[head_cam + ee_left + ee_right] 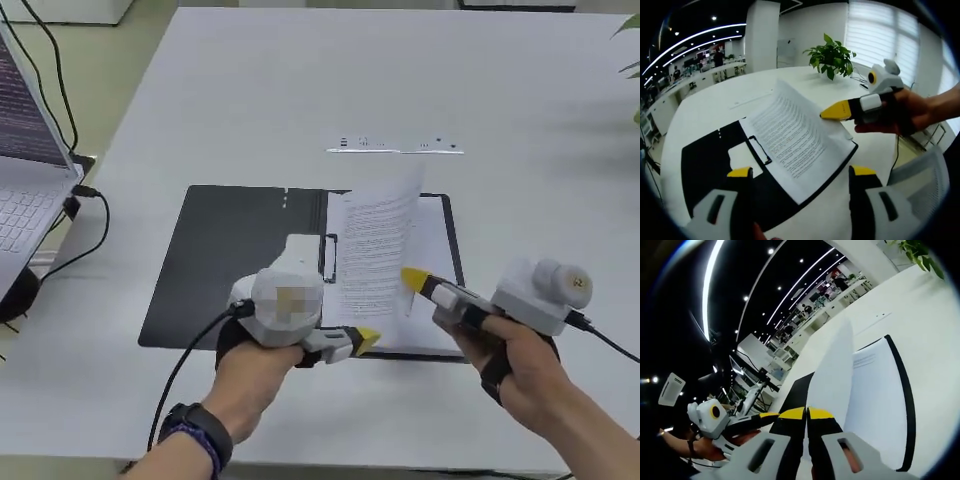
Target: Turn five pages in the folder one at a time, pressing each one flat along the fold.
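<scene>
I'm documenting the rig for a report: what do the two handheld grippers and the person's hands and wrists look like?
Both the left gripper and right gripper have white moulded bodies and black jaws with yellow tips. A black cable trails from each. Dark half-gloves or straps wrap the left hand and right hand; the left wrist wears a black-and-purple wristband.
</scene>
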Demonstrator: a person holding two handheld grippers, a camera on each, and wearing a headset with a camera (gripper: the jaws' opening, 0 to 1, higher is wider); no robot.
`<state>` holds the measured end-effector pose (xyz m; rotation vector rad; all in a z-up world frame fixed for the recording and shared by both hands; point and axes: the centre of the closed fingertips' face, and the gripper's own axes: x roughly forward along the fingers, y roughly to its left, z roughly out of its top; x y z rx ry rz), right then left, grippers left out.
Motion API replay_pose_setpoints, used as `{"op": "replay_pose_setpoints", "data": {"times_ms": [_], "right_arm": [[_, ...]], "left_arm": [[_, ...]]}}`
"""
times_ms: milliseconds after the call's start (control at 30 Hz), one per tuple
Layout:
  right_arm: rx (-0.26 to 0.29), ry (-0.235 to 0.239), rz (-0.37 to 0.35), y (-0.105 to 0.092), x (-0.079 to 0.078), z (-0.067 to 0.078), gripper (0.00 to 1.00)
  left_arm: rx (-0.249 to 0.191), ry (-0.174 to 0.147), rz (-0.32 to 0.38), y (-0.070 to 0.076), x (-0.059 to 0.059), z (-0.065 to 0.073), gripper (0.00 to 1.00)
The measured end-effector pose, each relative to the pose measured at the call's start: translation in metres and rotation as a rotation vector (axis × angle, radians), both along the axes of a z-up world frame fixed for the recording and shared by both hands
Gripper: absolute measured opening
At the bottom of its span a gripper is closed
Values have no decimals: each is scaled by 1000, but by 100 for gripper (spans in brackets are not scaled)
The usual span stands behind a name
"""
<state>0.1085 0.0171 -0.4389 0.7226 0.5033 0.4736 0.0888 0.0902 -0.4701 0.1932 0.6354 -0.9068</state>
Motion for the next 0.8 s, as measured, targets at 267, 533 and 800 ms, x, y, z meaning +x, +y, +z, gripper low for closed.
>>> {"op": "replay_pose_setpoints", "data": {"times_ms": [267,533,800], "right_arm": [[20,-10,47,29,11,3,0],[25,-18,94,60,22,3,0],[44,-11,115,89,28,2,0]], "left_arm": [[-2,-17,65,37,5,8,77],[-4,-29,107,68,7,14,77],[14,-42,111,96,-2,15,77]]}}
